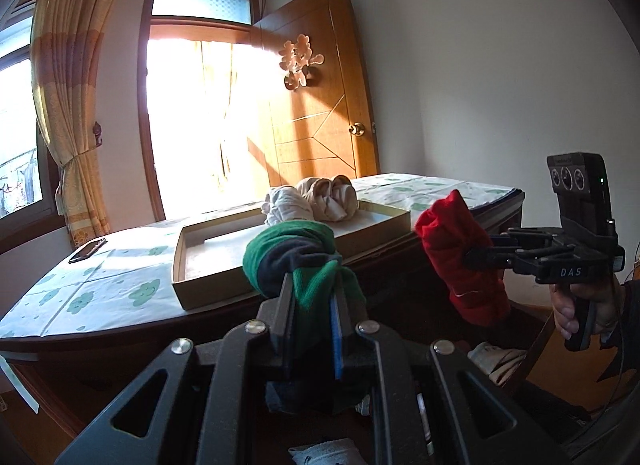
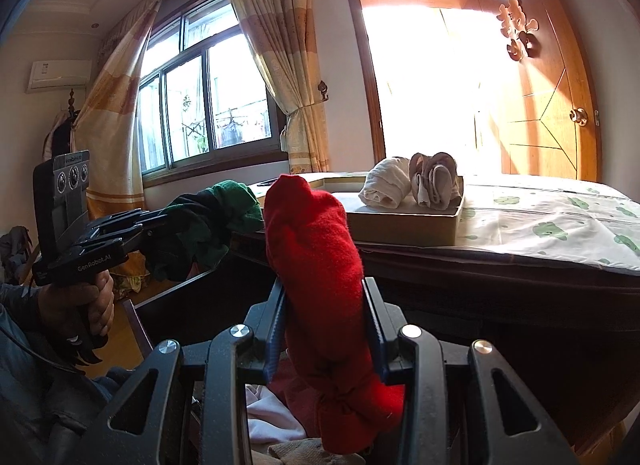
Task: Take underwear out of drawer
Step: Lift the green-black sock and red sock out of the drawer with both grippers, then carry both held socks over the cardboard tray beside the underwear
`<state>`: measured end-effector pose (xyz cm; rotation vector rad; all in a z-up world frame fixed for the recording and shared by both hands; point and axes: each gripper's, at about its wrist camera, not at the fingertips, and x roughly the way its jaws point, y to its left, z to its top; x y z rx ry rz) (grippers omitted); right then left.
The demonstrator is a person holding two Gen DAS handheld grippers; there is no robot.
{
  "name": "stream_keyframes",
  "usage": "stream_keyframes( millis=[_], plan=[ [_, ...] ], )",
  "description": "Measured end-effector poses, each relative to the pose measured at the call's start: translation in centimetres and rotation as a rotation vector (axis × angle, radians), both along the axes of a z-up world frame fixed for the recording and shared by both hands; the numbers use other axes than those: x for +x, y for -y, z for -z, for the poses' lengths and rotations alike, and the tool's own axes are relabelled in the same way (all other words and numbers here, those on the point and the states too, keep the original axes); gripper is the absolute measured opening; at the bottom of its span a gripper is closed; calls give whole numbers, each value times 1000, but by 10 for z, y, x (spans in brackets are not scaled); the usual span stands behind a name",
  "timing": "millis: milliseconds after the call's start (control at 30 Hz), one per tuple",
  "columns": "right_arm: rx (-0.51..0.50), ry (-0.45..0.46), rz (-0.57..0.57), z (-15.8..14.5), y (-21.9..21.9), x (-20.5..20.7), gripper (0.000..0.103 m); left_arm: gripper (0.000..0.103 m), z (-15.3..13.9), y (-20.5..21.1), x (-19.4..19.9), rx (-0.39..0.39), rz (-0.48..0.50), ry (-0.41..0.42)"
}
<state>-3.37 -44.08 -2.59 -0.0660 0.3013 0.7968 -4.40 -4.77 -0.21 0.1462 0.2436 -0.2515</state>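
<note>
The left gripper [image 1: 316, 285], level and tipped slightly down, clamps a green roll [image 1: 288, 257] at 6 o'clock in its view. At 3 o'clock, the right gripper [image 1: 476, 255], fist on its handle, clamps a red roll [image 1: 460, 261]. Both hang before the tray [image 1: 192, 289].

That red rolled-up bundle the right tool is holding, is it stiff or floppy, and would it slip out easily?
The red bundle is probably soft: the right tool pinches it in at the waist. It stands up above the grip, so the tight roll likely gives it some body. Its fuzzy cloth looks unlikely to slip, and it is probably light.
</note>
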Motion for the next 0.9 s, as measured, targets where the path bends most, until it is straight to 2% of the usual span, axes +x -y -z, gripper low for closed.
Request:
stream_keyframes(
  millis=[200, 433, 900],
  plan=[
    [36, -29, -12, -5, 0, 2, 38, 12, -8, -1, -3, -2, 3, 21],
    [32, -23, -36, -18, -13, -2, 38, 12, -17, -4, -3, -4, -3, 38],
    [43, -68, -58, -40, -32, 11, 38, 12, -33, -12, 7, -8, -9, 53]
  ],
)
